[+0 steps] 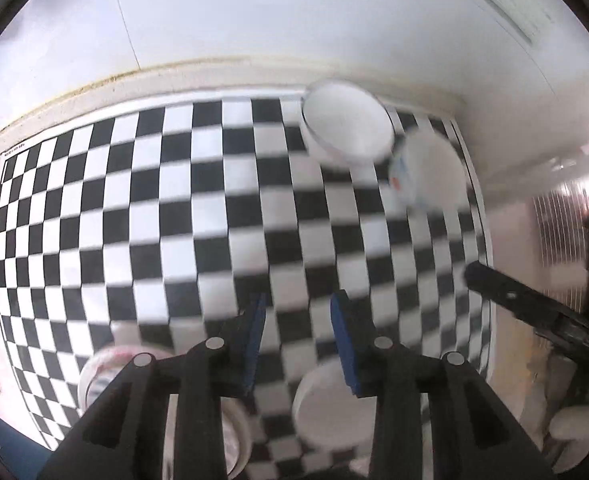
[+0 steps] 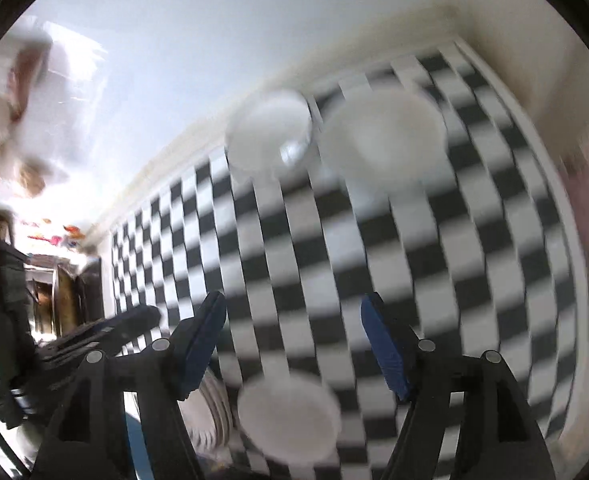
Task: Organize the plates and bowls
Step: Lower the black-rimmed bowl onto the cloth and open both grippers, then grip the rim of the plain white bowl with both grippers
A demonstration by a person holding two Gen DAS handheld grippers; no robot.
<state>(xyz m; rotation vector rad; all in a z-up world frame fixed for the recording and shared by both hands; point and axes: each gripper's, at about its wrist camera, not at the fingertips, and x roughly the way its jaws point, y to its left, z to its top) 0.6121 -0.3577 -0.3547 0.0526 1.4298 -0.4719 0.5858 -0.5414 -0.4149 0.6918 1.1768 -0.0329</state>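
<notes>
Blue-padded fingers of the left gripper (image 1: 296,340) sat right up against the lens at 6 o'clock in the left wrist view, a modest gap between the pads and nothing pinched, only the checkered mat (image 1: 174,208) showing through. Just under them a white dish (image 1: 326,412) lay at about 5 o'clock, and a patterned bowl (image 1: 102,376) poked out at 7, mostly hidden behind the gripper body. Way up at 1 o'clock a white round bowl (image 1: 346,128) stood by the far edge of the mat, with a second, blurrier bowl (image 1: 430,176) touching or nearly touching its right side. The other gripper's black finger came in at 3 to 4 o'clock.

The right wrist view was pretty smeared, tbh. The right gripper (image 2: 292,336) had its fingers spread wide, empty too. A white dish (image 2: 290,420) lay right below the gap at 6 o'clock, with a stack of plates (image 2: 214,416) just beside it at 7, partly behind the left pad. Two white bowls sat side by side around 12 o'clock, the smaller one (image 2: 266,136) left of the wider one (image 2: 382,136).
</notes>
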